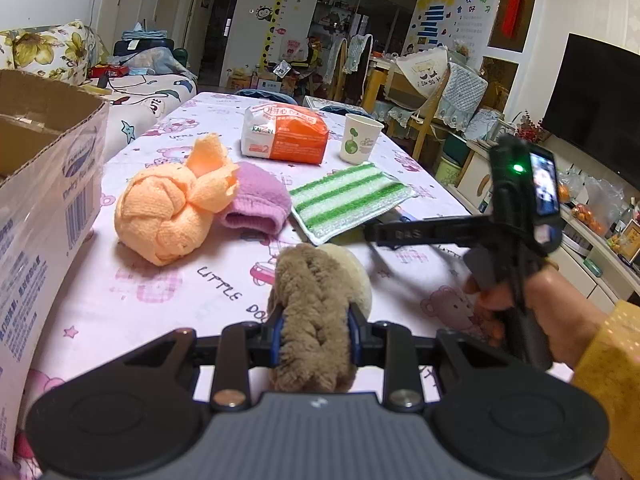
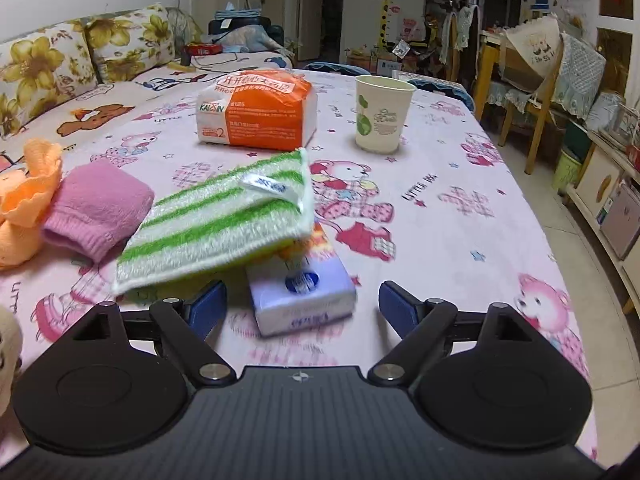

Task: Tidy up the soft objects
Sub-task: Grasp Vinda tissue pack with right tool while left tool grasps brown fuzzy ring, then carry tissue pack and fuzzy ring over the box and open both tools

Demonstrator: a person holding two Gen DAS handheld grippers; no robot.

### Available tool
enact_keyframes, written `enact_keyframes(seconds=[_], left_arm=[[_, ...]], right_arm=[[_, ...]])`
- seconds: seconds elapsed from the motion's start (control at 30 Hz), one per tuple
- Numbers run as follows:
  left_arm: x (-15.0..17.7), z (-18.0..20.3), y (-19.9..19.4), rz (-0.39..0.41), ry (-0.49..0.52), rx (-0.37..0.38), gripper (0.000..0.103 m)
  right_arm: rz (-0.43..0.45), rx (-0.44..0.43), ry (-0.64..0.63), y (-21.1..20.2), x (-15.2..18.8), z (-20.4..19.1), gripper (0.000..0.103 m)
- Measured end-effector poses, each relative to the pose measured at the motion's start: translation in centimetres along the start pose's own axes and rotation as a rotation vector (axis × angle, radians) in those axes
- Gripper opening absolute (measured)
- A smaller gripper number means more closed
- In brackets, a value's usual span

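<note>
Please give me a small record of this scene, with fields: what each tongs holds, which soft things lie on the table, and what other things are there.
left tongs: shut on brown plush toy
right tongs: open, holding nothing; small tissue pack lies between the blue pads
soft things on table: orange knotted towel, purple knit piece, green striped cloth with one edge resting on the tissue pack
other things: orange-and-white packet, paper cup, cardboard box at table's left edge
surface: pink bear-print tablecloth
</note>
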State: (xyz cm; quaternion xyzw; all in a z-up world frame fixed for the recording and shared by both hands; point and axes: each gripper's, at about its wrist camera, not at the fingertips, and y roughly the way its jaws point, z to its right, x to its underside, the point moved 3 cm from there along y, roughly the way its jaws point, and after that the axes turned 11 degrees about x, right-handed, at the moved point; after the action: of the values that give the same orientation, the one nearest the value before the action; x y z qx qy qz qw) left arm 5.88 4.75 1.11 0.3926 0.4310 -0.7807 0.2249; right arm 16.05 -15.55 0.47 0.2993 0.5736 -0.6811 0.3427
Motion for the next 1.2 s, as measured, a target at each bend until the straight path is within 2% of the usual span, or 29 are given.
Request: enact_keyframes(seconds=[0.07, 0.1, 0.17, 0.6, 1.2], left_arm=[[0.0, -0.1, -0.2, 0.004, -0.001, 0.002, 0.028], [0.0, -0.1, -0.2, 0.005, -0.002, 0.002, 0.028], [-0.1, -0.1, -0.4, 0.011, -0.005, 0.001, 0.028], [-0.2, 0.6, -2.2, 0.04, 0.005, 0.023, 0.028], [-0.6, 0.7, -6.1, 0.121, 0.01, 0.053, 0.028]], right_arm=[[-0.008, 0.008, -0.006, 0.4, -0.2, -0.5, 0.087], [-0.004, 0.008, -0.005, 0.3, -0.1, -0.7, 0.084], [-0.005, 0.005, 0.009, -0.3, 0.0, -0.8, 0.067], [-0.007, 0.025, 0.06, -5.7, 3.8, -0.5, 0.066], [-0.062, -0.057, 0.082, -14.6, 7.6, -3.3, 0.066]])
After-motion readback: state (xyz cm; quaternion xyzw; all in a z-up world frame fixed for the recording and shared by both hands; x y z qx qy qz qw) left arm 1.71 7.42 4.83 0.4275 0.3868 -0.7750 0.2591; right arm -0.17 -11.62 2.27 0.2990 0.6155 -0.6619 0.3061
